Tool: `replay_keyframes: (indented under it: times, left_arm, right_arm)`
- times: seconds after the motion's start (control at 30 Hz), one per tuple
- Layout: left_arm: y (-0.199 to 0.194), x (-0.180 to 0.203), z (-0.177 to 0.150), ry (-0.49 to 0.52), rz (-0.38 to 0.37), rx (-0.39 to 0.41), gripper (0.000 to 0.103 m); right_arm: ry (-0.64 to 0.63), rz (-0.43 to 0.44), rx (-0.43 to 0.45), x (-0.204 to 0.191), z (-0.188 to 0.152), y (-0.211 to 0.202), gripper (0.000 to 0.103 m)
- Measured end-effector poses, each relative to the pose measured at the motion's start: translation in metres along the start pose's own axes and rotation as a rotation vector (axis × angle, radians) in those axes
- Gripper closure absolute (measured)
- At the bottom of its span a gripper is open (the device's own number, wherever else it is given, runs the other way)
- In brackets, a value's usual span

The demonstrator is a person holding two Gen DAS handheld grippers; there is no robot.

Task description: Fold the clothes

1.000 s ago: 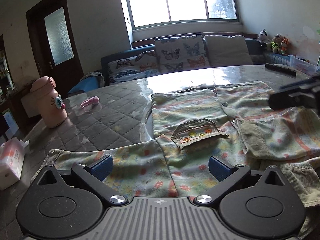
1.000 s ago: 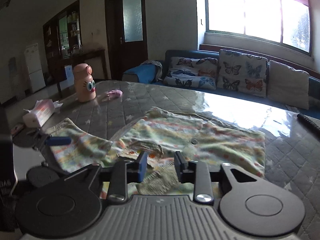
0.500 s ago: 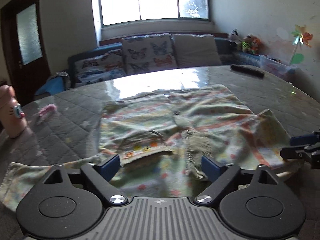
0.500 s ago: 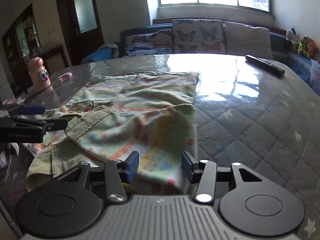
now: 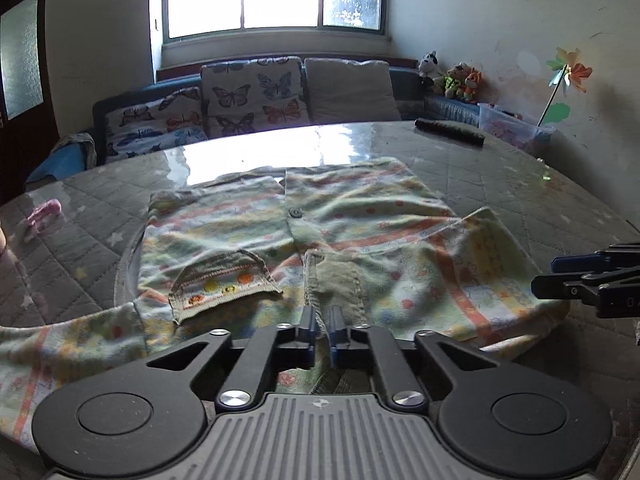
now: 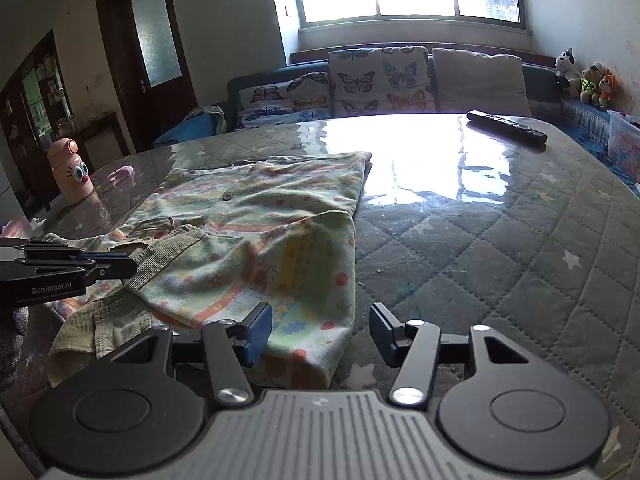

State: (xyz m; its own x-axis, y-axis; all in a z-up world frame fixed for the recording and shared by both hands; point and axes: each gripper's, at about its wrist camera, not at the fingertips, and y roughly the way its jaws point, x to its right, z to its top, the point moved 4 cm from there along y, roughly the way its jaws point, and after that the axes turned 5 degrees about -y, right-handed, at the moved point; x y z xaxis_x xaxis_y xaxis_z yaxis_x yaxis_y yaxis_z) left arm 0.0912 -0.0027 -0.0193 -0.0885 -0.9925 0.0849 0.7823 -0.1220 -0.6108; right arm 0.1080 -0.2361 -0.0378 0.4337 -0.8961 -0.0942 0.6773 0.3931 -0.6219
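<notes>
A small patterned shirt [image 5: 360,216] with a green ribbed collar [image 5: 340,280], a button and a chest pocket [image 5: 224,284] lies spread on the quilted table [image 5: 540,200]; it also shows in the right wrist view [image 6: 260,232]. Its right sleeve is folded over the body. My left gripper [image 5: 322,328] is shut on the collar at the shirt's near edge; it shows from the side in the right wrist view [image 6: 120,266]. My right gripper [image 6: 320,330] is open over the shirt's near right corner, and shows in the left wrist view [image 5: 560,276].
A black remote [image 6: 506,126] lies at the table's far right. A pink character bottle [image 6: 72,172] and a pink small item [image 6: 122,174] sit at the far left. A sofa with butterfly cushions [image 6: 376,80] stands behind the table. The table's near edge is just below the grippers.
My left gripper has closed on the collar, having been wide open before. My right gripper has opened wider at the shirt's right corner. Both views have swung towards the window.
</notes>
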Motion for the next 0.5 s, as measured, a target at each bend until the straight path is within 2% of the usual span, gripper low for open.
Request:
replay_keyframes:
  times: [0.1, 0.23, 0.37, 0.43, 0.47, 0.5]
  left_arm:
    - [-0.012, -0.001, 0.006, -0.007, 0.006, 0.04, 0.103]
    - [-0.036, -0.008, 0.02, -0.033, 0.016, 0.111, 0.103]
    - [-0.042, -0.012, 0.021, -0.031, 0.009, 0.116, 0.102]
    - [-0.035, -0.011, 0.016, -0.023, 0.008, 0.094, 0.1]
    - [-0.031, -0.01, 0.014, -0.019, 0.008, 0.083, 0.095]
    - [-0.028, -0.009, 0.011, -0.016, 0.007, 0.072, 0.084]
  right_arm:
    - [0.0, -0.004, 0.007, 0.0, 0.001, -0.001, 0.048]
    - [-0.004, -0.008, 0.015, -0.002, 0.002, -0.003, 0.048]
    - [-0.011, -0.008, 0.018, -0.004, 0.003, -0.004, 0.047]
    - [-0.01, -0.006, 0.018, -0.005, 0.003, -0.003, 0.047]
    - [-0.011, -0.006, 0.018, -0.005, 0.003, -0.003, 0.046]
    - [-0.012, -0.006, 0.017, -0.006, 0.003, -0.003, 0.044]
